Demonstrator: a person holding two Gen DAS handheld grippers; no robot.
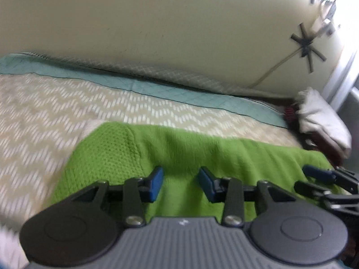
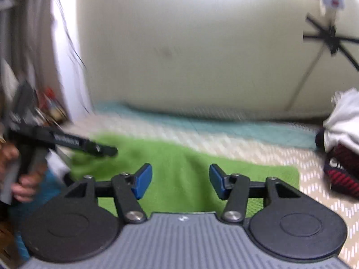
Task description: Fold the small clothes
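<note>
Left gripper (image 1: 180, 182): spread, blue pads apart, nothing pinched; it hung over the green cloth with only fabric showing in the gap.
Right gripper (image 2: 180, 182): spread a little wider, also empty, low over the same cloth; its blue tip also showed at the right edge of the left view (image 1: 318, 172).
Hand (image 2: 21, 179): at the left edge of the right view, wrapped round the left gripper's handle, blurred.
Green cloth (image 1: 179, 143): lay flat on the bedspread, directly beneath both grippers; a waffle-knit band ran along its left part, the rest was smoother, with a soft ridge down the middle in the right view (image 2: 188, 157).
Bedspread (image 1: 56, 103): beige with a white zigzag pattern, a teal strip along its far edge.
Pile (image 1: 323, 121): white folded fabric at the right end of the bed, past the cloth; a dark red striped item (image 2: 341, 170) lay under it.
Wall (image 1: 179, 33): cream, behind the bed.
</note>
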